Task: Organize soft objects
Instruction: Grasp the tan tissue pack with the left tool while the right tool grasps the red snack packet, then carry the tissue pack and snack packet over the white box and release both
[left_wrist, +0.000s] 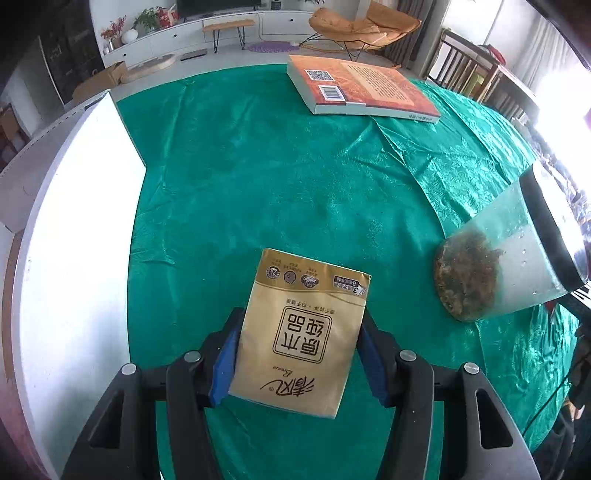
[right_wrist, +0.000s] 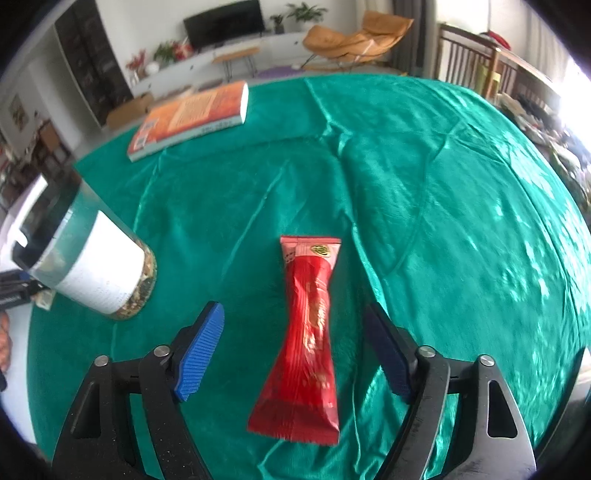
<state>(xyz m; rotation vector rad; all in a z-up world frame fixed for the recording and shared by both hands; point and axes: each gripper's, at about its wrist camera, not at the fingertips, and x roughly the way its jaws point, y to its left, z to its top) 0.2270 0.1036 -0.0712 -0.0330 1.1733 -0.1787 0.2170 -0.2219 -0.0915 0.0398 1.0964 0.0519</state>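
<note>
Tissue pack (left_wrist: 301, 334) clamped between left gripper (left_wrist: 297, 356) pads; red packet (right_wrist: 308, 345) sits untouched between right gripper's (right_wrist: 295, 347) parted jaws — centre before squeezing, then lift gently.

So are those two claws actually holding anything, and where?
The left gripper pinches the gold tissue pack by its side edges. The right gripper straddles the red packet without touching.

A table with a green cloth (left_wrist: 277, 177) is carrying an orange book (left_wrist: 365, 88) and a glass jar (left_wrist: 491, 266).
</note>
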